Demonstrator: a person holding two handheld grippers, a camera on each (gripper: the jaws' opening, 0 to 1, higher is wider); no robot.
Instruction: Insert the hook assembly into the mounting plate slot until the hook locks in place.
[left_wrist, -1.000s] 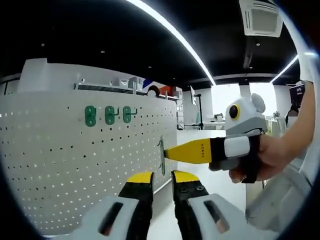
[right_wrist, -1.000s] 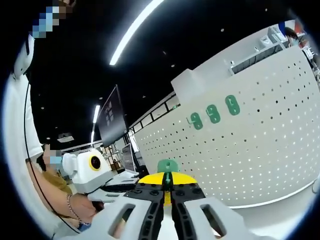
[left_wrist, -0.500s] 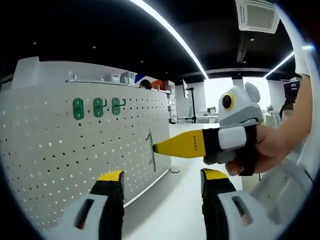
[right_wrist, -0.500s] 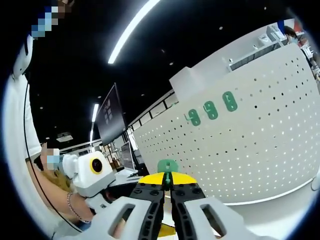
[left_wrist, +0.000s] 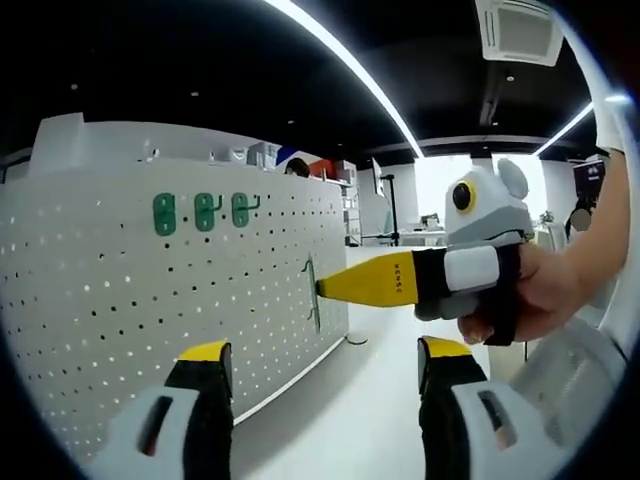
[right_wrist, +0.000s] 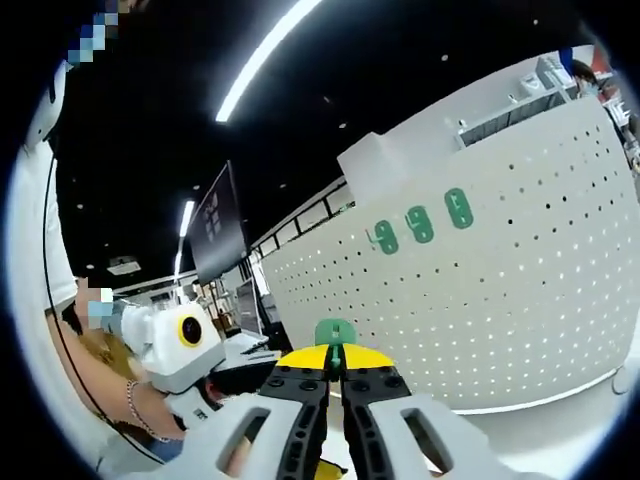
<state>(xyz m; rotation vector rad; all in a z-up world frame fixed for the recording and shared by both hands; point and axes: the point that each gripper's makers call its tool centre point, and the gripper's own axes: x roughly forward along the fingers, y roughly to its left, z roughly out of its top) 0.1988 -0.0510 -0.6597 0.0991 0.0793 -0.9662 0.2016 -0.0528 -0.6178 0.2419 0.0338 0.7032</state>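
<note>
Jaws of the left gripper (left_wrist: 325, 362) spread wide at the bottom of the left gripper view, nothing between them. At frame centre, the right gripper (left_wrist: 322, 288), jaws pinched on a green hook (left_wrist: 312, 295), tip against the white pegboard (left_wrist: 120, 320). Three more green hooks (left_wrist: 205, 211) mounted at upper left. In the right gripper view, green hook (right_wrist: 335, 333) clamped low at centre, pegboard (right_wrist: 520, 300) filling the right.

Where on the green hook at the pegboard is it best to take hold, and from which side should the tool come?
Probably by the thin piece projecting from the hook front, coming straight at the pegboard face. The right tool is shut on it that way. The hook's flat plate stands edge-on close to the board, so jaws would likely find little room behind it.
</note>
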